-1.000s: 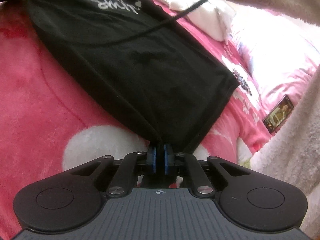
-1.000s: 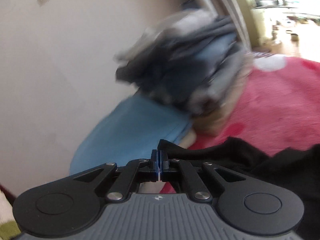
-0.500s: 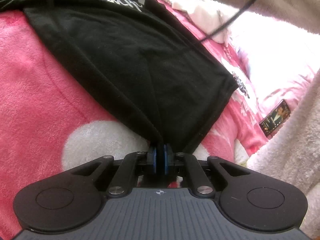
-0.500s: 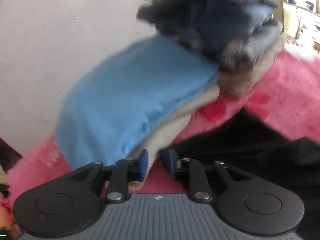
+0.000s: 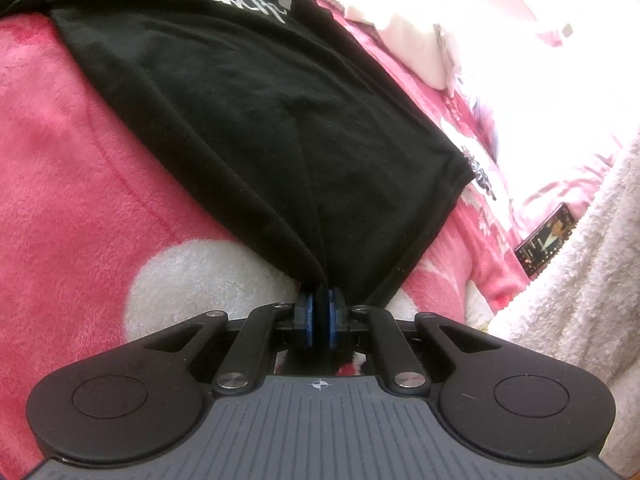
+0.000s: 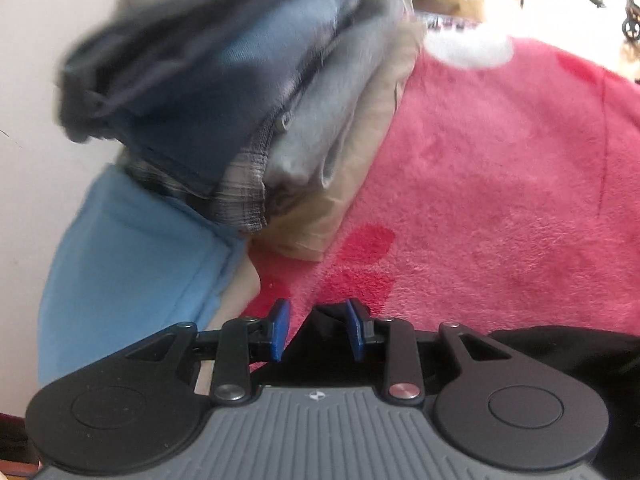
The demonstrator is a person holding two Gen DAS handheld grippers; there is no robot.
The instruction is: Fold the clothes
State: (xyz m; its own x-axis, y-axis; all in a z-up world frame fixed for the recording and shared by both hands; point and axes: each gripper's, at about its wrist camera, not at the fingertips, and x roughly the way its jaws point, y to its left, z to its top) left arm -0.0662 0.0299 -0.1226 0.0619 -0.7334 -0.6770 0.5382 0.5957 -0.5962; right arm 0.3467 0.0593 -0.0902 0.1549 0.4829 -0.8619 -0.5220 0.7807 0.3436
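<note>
Across the fluffy pink blanket (image 5: 88, 152) lies the black printed cotton shirt (image 5: 280, 112), its hem pinched in the left gripper (image 5: 320, 312) while the right gripper (image 6: 316, 330) spreads, opening around a corner (probably released), so regrasping for the fold seems next.

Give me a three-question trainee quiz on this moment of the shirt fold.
1. True or false: the left gripper is shut on the black shirt.
2. What lies between the right gripper's opening fingers: A) blue cloth, B) a black fabric edge, C) nothing?
3. What stands beside the pink blanket, ahead of the right gripper?

Key: 1 true. 2 B; the blue pads do not press on it. 3 a stack of folded clothes.
</note>
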